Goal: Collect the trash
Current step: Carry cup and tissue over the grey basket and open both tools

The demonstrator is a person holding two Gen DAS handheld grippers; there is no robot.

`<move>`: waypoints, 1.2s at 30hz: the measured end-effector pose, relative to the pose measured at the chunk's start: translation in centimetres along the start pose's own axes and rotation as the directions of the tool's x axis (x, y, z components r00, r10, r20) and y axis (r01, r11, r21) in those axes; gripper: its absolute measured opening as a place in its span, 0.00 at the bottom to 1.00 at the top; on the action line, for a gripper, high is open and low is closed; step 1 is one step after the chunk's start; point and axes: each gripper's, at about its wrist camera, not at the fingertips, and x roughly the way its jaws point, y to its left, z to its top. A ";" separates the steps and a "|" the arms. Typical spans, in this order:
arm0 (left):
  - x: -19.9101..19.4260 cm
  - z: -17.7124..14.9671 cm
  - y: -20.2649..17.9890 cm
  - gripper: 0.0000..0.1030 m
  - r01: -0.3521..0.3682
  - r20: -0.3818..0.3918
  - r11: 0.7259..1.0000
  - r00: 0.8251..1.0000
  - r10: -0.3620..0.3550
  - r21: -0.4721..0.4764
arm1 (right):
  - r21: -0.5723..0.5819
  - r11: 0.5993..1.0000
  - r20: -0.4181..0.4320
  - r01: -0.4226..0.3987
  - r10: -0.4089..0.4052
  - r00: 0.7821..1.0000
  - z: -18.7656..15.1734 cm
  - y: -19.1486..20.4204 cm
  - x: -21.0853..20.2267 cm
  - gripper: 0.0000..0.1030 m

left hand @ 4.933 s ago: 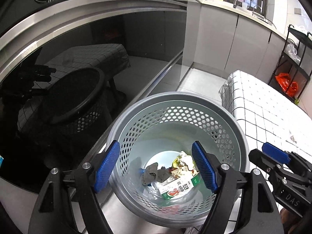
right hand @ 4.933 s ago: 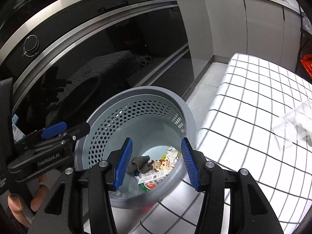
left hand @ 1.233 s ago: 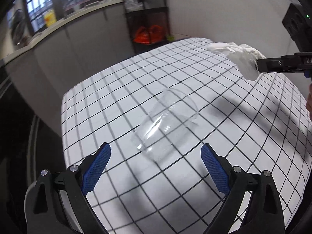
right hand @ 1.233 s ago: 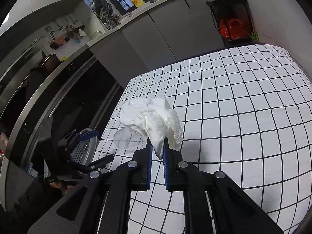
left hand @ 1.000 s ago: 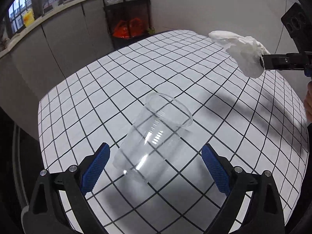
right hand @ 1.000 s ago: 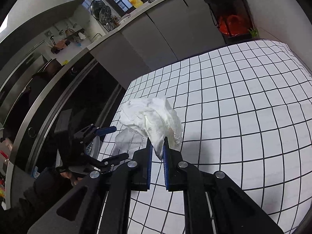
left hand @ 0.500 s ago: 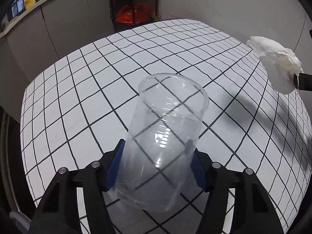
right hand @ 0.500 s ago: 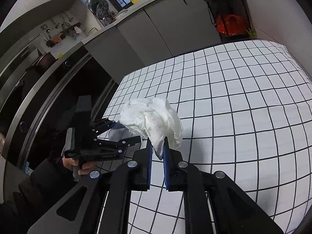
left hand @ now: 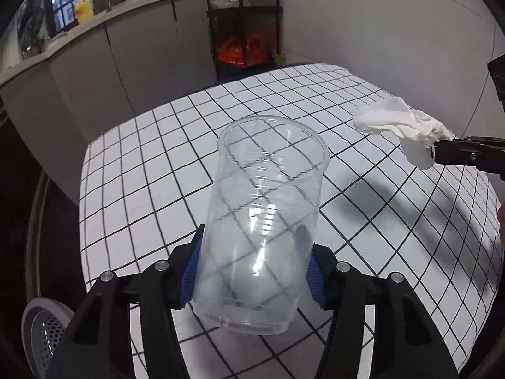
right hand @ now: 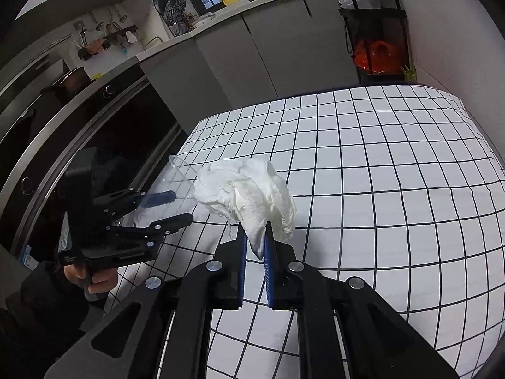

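Note:
My left gripper [left hand: 252, 271] is shut on a clear plastic cup [left hand: 265, 208], held by its lower body above the checked tablecloth [left hand: 151, 158], mouth pointing away. My right gripper [right hand: 255, 246] is shut on a crumpled white tissue [right hand: 249, 195] and holds it above the cloth. The tissue [left hand: 401, 126] and the right gripper show at the right edge of the left wrist view. The left gripper [right hand: 170, 208] with the cup [right hand: 180, 177] shows at the left of the right wrist view.
A grey perforated waste basket [left hand: 41, 331] shows at the lower left, beside the table. A dark oven front [right hand: 79, 145] and grey cabinets [right hand: 252, 47] stand behind. A black shelf with an orange bag [left hand: 243, 50] stands at the far wall.
My left gripper has closed on the clear cup and lifted it off the cloth. My right gripper still holds the tissue and has come closer to the left gripper.

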 end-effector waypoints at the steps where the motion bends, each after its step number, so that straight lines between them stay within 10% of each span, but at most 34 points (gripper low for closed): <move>1: -1.0 -0.3 -0.1 0.53 -0.022 0.011 1.000 1.000 0.022 -0.004 | -0.004 1.000 0.004 0.001 -0.001 1.000 0.0 0.1 -0.1 0.10; 17: -15.1 -8.2 0.4 0.53 -0.276 0.087 0.928 0.948 0.306 -0.249 | -0.147 0.988 0.002 -0.038 0.039 0.999 -1.4 8.7 1.1 0.10; 36: -18.5 -18.4 14.9 0.53 -0.477 -0.116 0.601 0.835 0.538 -0.641 | -0.288 0.940 -0.106 -0.186 0.162 0.981 -3.4 25.6 11.7 0.10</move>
